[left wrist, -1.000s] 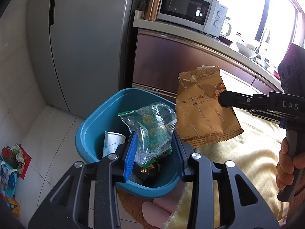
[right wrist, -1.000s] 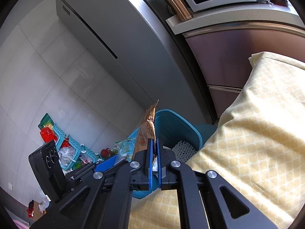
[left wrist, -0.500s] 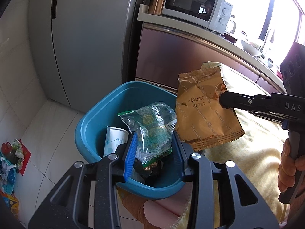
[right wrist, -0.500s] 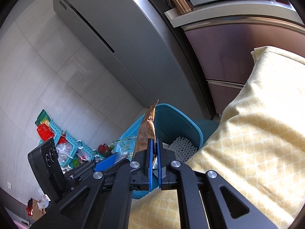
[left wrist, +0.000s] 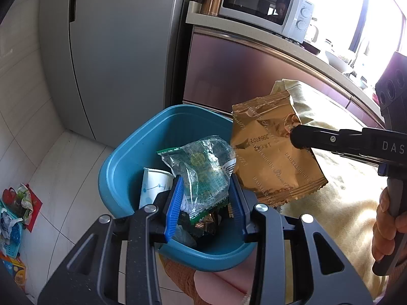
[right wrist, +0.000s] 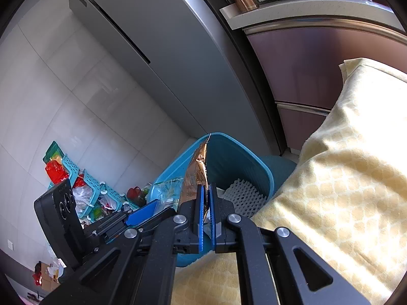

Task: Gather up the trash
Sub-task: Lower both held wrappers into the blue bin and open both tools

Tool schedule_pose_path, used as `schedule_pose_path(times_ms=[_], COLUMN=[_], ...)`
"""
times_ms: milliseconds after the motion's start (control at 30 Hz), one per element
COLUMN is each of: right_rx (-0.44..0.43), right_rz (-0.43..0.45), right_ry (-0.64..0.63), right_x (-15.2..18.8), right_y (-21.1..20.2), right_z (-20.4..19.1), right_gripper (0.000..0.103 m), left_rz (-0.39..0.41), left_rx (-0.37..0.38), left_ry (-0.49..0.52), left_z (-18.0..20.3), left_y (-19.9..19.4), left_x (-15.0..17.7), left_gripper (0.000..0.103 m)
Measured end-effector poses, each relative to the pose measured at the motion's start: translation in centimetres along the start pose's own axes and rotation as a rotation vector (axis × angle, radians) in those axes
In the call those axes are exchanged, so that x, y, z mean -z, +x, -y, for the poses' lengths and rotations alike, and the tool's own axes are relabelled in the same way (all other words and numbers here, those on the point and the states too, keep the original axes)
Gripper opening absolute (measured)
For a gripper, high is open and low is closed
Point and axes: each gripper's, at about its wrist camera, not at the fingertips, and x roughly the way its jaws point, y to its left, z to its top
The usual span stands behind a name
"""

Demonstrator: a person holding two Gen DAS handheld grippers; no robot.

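Trash wrappers hang over the blue bin (left wrist: 119,175): your left gripper (left wrist: 206,203) pinches the clear green packet (left wrist: 203,167), your right gripper (right wrist: 206,198), angled down, clamps the gold bag (left wrist: 269,157). Yellow-clothed bench (right wrist: 343,190) beside; grey fridge (left wrist: 119,50) behind.

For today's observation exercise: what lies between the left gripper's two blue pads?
In the left wrist view, a clear green-printed wrapper sits clamped between the left gripper pads, above the blue bin.
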Motion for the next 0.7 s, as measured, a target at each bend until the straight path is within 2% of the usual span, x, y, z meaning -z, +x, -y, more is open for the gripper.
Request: schedule_pose_path(times_ms=[700], right_rx=[0.050], right_rz=[-0.035], right_ry=[0.017], right_x=[-0.1], right_y=[1.9], right_z=[-0.5], right_gripper=[0.004], left_rz=[-0.040], left_rx=[0.002], left_ry=[-0.010], left_z=[-0.3], left_y=[1.8], left_x=[0.2], left_gripper=[0.036])
